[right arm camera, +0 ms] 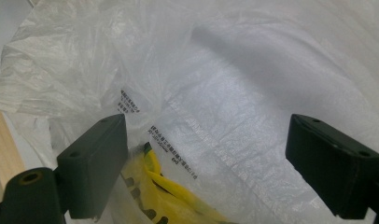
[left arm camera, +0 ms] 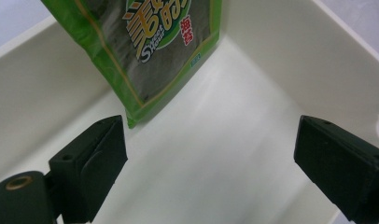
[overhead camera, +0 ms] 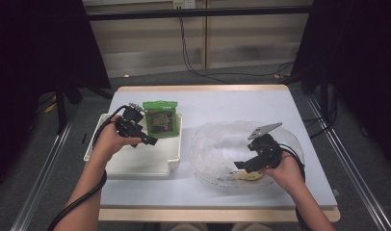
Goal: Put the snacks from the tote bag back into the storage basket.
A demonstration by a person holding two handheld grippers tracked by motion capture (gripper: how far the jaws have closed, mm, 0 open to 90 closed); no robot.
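A green snack packet (overhead camera: 160,119) (left arm camera: 145,51) lies in the far right part of a white tray (overhead camera: 136,161) (left arm camera: 253,140). My left gripper (overhead camera: 146,139) (left arm camera: 211,163) hovers open over the tray, just short of the packet's near edge, with nothing between its jaws. On the right lies a clear plastic bag (overhead camera: 222,144) (right arm camera: 253,79) with a yellow item (overhead camera: 246,176) (right arm camera: 164,196) inside near its front. My right gripper (overhead camera: 242,166) (right arm camera: 206,172) stands open over the bag, above the yellow item, holding nothing.
The tray and bag rest on a white tabletop (overhead camera: 222,103) with a wooden edge (overhead camera: 184,214). Black cables trail from both grippers. Dark stands and metal rails flank the table on both sides.
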